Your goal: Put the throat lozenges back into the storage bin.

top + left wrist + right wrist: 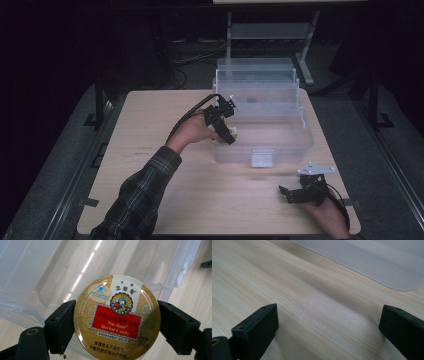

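A round candy tin (117,318), gold with a red label reading Nin Jiom Herbal Candy, is gripped across its rim by the left gripper (117,325), its 2 black jaws pressed against the tin's opposite edges. In the high view the left gripper (226,131) is held at the near left corner of a clear plastic storage box (295,142), with the tin (233,132) seen as a small pale spot at the jaw tips, level with the box's rim; whether it is already over the opening or just outside the wall cannot be told. The box stands at the far middle of the wooden table (150,165), its lid raised at the far side. The right gripper (292,194) rests low on the table at the near right, well apart from the box; in its own view the jaws are spread wide with nothing between them, only bare wood and a pale corner of the box (372,262) beyond. The step in hand is judged to be the carrying of the tin into the box. What is called for next is that the tin be brought clear of the near wall, lowered toward the floor of the box, and only then let go, so that it is not dropped on its edge
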A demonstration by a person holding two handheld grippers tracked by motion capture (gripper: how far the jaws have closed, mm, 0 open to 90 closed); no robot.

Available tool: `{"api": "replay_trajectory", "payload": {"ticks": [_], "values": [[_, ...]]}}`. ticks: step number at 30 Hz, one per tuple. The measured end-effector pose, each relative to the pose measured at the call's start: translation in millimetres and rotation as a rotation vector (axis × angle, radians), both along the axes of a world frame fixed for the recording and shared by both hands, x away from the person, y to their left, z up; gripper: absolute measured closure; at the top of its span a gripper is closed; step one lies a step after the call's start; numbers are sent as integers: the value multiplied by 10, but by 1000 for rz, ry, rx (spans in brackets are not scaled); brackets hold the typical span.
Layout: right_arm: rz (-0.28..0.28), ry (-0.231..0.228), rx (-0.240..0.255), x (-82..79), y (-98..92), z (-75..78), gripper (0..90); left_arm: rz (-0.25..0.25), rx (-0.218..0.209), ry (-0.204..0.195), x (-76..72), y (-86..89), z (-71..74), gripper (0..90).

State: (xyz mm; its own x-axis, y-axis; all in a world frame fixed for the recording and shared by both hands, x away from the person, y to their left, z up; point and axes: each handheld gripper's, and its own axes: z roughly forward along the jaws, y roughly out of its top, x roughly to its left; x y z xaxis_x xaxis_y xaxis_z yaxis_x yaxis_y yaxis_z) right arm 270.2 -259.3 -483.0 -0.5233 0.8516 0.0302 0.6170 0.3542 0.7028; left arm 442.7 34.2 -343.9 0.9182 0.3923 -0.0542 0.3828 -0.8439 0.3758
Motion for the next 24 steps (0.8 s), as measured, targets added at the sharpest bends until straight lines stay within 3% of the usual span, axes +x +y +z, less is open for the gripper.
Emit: {"api": "replay_trajectory", "payload": {"ticks": [15,24], "values": [[1,-1,-1,1,-1,-1,19,1,-16,-13,-17,35,59,174],[1,-1,0,0,-1,0,19,3,-24,-36,-100,132,157,176]]}}
